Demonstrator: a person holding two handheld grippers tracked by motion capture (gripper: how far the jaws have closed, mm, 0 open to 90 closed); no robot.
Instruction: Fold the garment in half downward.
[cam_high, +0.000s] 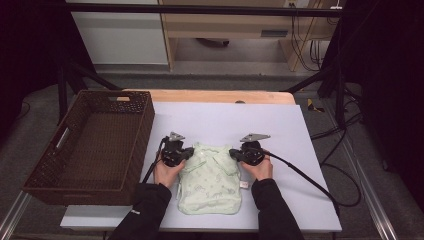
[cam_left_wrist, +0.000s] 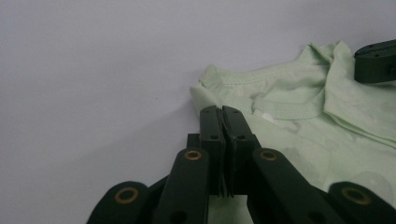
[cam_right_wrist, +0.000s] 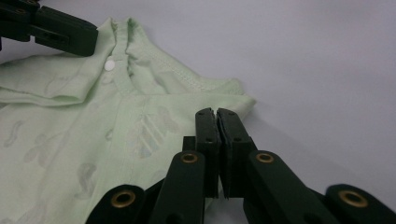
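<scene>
A folded pale green baby shirt (cam_high: 210, 187) with a faint print lies flat on the lavender mat (cam_high: 225, 120), collar toward the far side. My left gripper (cam_high: 191, 153) sits at its left shoulder and my right gripper (cam_high: 233, 153) at its right shoulder, each held by a hand. In the left gripper view the jaws (cam_left_wrist: 223, 111) are pressed together at the shirt's (cam_left_wrist: 289, 93) shoulder corner. The right gripper view has its jaws (cam_right_wrist: 215, 112) closed the same way on the other shoulder edge of the shirt (cam_right_wrist: 70, 130). The pinched fabric itself is hidden behind the tips.
A dark brown wicker basket (cam_high: 146, 117) with nothing in it stands at the left, overhanging the mat's edge. The wooden table (cam_high: 220, 96) shows beyond the mat. Black cables trail from both grippers, the right one looping off to the right (cam_high: 320, 187).
</scene>
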